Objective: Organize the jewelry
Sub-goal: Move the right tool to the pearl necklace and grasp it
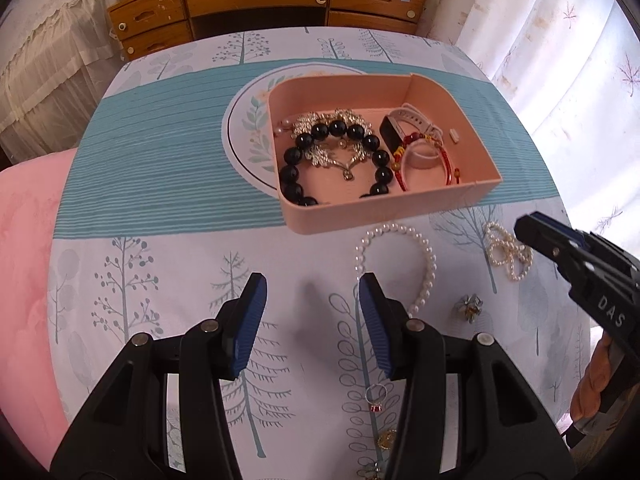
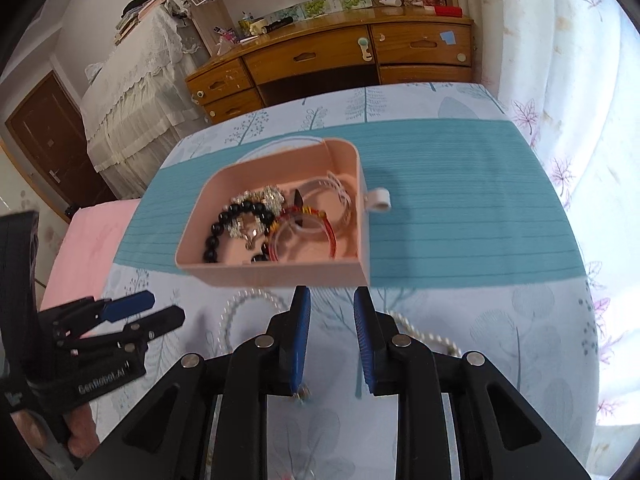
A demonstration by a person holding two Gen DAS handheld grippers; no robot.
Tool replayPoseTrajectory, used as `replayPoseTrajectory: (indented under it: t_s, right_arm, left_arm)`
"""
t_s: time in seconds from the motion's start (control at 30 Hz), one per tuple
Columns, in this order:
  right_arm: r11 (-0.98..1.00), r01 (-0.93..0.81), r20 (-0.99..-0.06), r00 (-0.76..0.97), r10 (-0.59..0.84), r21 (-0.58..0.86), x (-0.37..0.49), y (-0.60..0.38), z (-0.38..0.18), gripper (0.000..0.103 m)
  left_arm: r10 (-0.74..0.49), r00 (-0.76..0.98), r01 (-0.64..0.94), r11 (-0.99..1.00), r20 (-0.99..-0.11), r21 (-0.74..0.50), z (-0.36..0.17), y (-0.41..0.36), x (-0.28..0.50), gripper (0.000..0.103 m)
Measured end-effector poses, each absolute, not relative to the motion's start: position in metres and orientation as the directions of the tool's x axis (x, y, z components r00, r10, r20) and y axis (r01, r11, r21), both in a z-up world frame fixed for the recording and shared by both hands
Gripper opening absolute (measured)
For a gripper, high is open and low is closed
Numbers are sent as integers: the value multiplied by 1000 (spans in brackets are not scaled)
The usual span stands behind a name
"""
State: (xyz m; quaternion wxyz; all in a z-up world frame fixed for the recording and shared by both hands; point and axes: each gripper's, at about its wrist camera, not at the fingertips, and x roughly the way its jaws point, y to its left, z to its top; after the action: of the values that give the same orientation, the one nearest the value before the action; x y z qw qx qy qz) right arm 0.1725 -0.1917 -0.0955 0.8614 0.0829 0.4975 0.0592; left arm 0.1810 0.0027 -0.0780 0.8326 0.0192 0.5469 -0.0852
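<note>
We hold both tools above the tree-printed tablecloth [image 1: 160, 264], and neither grasps anything. Our left gripper [image 1: 310, 308] has its jaws spread wide over bare cloth. Our right gripper [image 2: 331, 328] also stands released, with a narrower gap, hovering over the scattered pieces near the box.

Nearest to us, by the left tool's base, lie a small ring with a red stone [image 1: 375, 398], a gold-toned piece [image 1: 387, 438] and another small trinket at the very edge, too cut off to name. A little farther sits a small flower-shaped brooch or earring [image 1: 469, 307]. Beyond it lie two pearl pieces: one open pearl strand [image 1: 428, 264] curving just before the box, and one bunched pearl bracelet [image 1: 506, 250] to its right, near the right tool's tips.

Farther on stands the pink jewelry box [image 1: 384, 212], uncovered, resting on the teal band of the cloth. In it we count one black bead bracelet [image 1: 296, 160], one sparkling heart-shaped rhinestone necklace [image 1: 332, 152], one red cord bracelet [image 1: 404, 168], one white bangle [image 1: 424, 154] and one white-strapped smartwatch [image 1: 394, 132].

We judge the job to be about halfway: five pieces are in the box, and six, as far as we can count, wait on the cloth. Past the table stands a wooden desk [image 1: 256, 4].
</note>
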Motion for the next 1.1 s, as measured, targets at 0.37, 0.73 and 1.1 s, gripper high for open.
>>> replayPoseTrajectory:
  t_s: [0.37, 0.73, 1.1]
  right_arm:
    - [985, 26, -893, 426, 146, 173, 107, -221, -126, 22]
    - [986, 52, -897, 425, 120, 157, 118, -240, -131, 23]
    - [979, -204, -891, 442, 104, 14, 161, -227, -130, 42]
  left_arm:
    - [-130, 340, 175, 982, -931, -73, -98, -5, 170, 45]
    - [-145, 294, 158, 982, -945, -102, -118, -10, 184, 45]
    - [-156, 285, 175, 979, -946, -108, -117, -27, 197, 46]
